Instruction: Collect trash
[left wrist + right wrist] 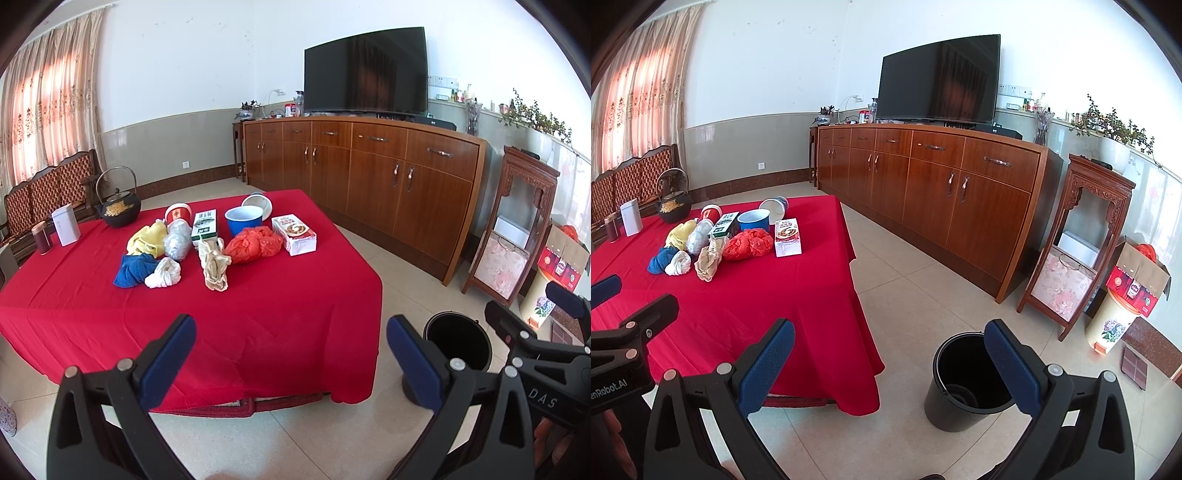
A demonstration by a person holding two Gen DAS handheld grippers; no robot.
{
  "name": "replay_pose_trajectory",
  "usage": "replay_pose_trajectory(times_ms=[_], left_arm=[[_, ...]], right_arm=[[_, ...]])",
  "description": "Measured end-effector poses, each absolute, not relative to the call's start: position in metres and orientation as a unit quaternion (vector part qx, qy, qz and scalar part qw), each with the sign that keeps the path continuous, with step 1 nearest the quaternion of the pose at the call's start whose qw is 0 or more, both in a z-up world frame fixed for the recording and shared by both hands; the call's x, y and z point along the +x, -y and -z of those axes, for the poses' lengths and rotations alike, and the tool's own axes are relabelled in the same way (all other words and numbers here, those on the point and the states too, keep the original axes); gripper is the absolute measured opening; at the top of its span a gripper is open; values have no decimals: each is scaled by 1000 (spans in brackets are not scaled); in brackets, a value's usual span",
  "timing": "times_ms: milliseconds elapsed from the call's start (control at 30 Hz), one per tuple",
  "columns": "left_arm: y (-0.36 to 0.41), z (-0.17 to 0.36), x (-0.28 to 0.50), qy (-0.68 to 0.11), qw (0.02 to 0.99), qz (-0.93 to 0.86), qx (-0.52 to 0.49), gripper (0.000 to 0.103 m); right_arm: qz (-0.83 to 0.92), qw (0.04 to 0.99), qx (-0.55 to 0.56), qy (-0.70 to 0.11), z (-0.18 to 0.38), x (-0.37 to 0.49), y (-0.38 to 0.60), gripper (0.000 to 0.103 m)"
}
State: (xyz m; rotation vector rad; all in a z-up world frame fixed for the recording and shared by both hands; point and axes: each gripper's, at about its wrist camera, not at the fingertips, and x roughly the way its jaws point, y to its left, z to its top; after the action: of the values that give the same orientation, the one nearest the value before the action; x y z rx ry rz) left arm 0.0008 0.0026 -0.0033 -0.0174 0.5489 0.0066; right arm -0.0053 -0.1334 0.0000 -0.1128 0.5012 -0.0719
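Evidently poised to start: left gripper (291, 354) and right gripper (890, 360) spread wide, empty. Beyond, trash pile (207, 247) mid-table (277, 314), well apart from grippers; bin (964, 384) on floor beside table, ready for drops.

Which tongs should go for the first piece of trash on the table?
Left, likely. The left tongs hang open facing the pile, the white crumpled bag nearest. The right tongs sit off the table's corner, over the floor by the black bin.
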Motion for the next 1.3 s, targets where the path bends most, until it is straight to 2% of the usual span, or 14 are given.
replay_pose_trajectory(times_ms=[633,1300], left_arm=[[-8,7,5,-277,961,-12,-14,103],[-101,36,76,-311,945,-88,-50,103]], right_arm=[[24,965,-58,-253,4,-1,129,103],[-75,949,-51,-302,19,97,112,103]])
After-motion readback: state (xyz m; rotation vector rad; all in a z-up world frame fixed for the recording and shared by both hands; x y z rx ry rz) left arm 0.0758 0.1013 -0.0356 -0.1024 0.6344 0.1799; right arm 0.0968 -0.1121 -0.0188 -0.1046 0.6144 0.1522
